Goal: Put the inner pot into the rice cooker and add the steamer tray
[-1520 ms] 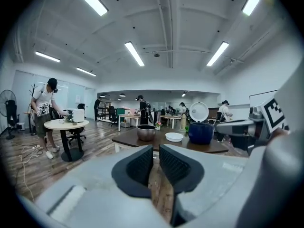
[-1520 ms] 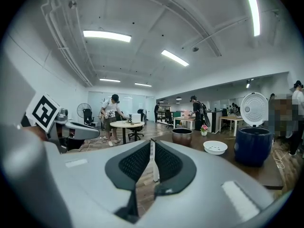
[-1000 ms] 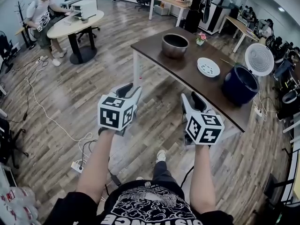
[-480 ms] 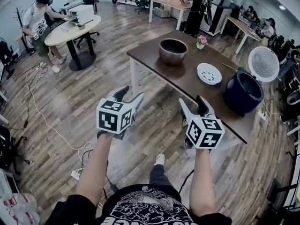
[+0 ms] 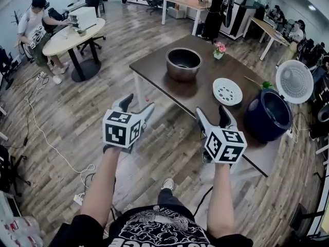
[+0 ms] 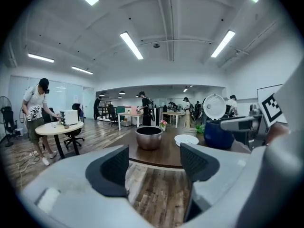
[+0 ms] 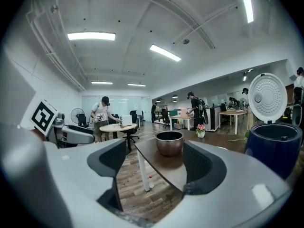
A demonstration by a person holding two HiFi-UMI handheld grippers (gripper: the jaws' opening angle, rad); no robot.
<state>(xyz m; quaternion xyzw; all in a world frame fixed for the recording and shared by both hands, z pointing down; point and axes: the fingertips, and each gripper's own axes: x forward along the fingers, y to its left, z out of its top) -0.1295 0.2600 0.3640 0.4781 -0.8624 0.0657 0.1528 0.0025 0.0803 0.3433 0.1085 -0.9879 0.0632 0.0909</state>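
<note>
Steel-grey round inner pot (image 5: 183,63) sits far left on the dark bench (image 5: 154,68), the white perforated steamer tray (image 5: 227,91) between it and the blue rice cooker (image 5: 268,116). Left gripper (image 5: 136,105) and right gripper (image 5: 212,112) have just been spreading their fingers, which are empty; best take opposite rims.

Seen from the head view, the table (image 5: 203,82) runs from 12 o'clock toward 3 o'clock ahead of the person. On it, the steamer tray (image 5: 227,91) lies about midway. The inner pot (image 5: 183,64) stands at the tray's 10 o'clock, well apart from it, near the table's far-left corner. The rice cooker (image 5: 256,121) stands near the tray at its 4 o'clock, with its lid (image 5: 294,81) raised at the cooker's 1 o'clock. A flower pot (image 5: 219,50) stands at the tray's 12 o'clock, by the far edge. A round table (image 5: 72,32) stands at 10 o'clock, well apart from the rest, with a person (image 5: 33,27) at its 9 o'clock.
</note>
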